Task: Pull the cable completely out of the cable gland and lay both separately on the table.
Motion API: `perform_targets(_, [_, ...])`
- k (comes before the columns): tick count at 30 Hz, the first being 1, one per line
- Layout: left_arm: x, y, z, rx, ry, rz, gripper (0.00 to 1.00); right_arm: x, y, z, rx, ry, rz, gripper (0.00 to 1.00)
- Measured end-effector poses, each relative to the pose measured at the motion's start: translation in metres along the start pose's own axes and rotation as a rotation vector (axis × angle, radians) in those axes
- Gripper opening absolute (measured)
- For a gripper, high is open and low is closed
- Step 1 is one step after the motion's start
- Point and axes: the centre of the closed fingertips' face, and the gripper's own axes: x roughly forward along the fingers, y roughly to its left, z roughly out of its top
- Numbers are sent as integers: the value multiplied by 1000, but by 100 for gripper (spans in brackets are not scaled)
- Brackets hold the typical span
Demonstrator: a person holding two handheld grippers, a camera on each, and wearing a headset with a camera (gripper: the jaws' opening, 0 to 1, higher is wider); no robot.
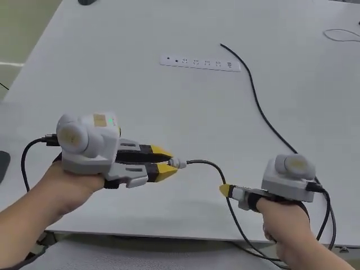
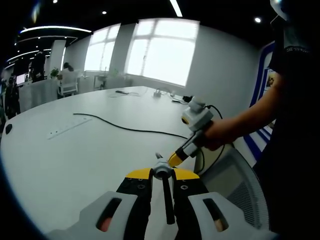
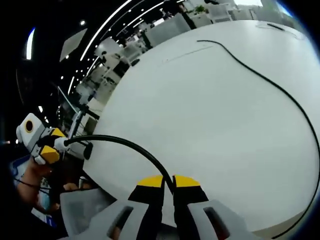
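My left gripper is shut on a small grey cable gland, held just above the white table near its front edge. A black cable runs out of the gland, arcs to the right and passes between the yellow tips of my right gripper, which is shut on it. Past the right gripper the cable hangs down over the table edge. In the right gripper view, the gland sits in the left gripper at far left.
A white power strip lies flat at the back centre of the table. A second black cable runs from it toward the right front. A thin white wire lies at the far right. Desks and chairs stand beyond.
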Motion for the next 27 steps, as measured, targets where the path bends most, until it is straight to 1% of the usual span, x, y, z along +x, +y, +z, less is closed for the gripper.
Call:
perform_targets(2, [0, 1, 2, 2, -6, 0, 15, 0, 0, 0, 3, -3, 2, 1])
perform_targets(5, [0, 1, 3, 1, -6, 1, 15, -1, -2, 1, -13, -13, -2, 1])
perform_targets(8, [0, 2, 3, 0, -7, 1, 15, -2, -2, 3, -84, -18, -22, 2])
perform_targets(13, [-1, 3, 4, -5, -11, 7, 15, -4, -1, 3, -129, -19, -20, 2])
perform_targets(15, [-2, 4, 5, -9, -13, 11, 15, -5, 2, 1, -161, -3, -12, 3])
perform_targets(17, [-3, 4, 5, -13, -13, 13, 15, -6, 3, 1, -202, -2, -12, 5])
perform_targets(18, [-3, 4, 4, -11, -11, 14, 15, -7, 6, -2, -283, 31, -6, 8])
perform_targets(19, [-3, 4, 4, -11, -9, 14, 15, -11, 7, 3, -375, 20, -29, 10])
perform_targets(20, [-4, 4, 4, -11, -10, 14, 15, -12, 15, 9, -430, -11, -10, 14])
perform_targets(22, [-4, 3, 3, -11, -14, 11, 15, -18, 22, 12, -533, 2, -26, 18])
perform_targets(23, [-5, 2, 3, -13, -15, 11, 15, -20, 33, 20, -617, -32, -9, 21])
perform_targets(24, [-5, 2, 3, -14, -15, 11, 15, -21, 39, 24, -685, -42, -11, 23])
perform_targets(25, [-5, 2, 2, -14, -15, 12, 15, -24, 45, 27, -791, -28, -30, 24])
perform_targets(26, [-5, 2, 2, -15, -14, 13, 15, -24, 53, 29, -844, -40, -21, 26])
perform_targets(27, [-5, 1, 1, -17, -13, 13, 15, -24, 63, 33, -881, -64, 0, 27])
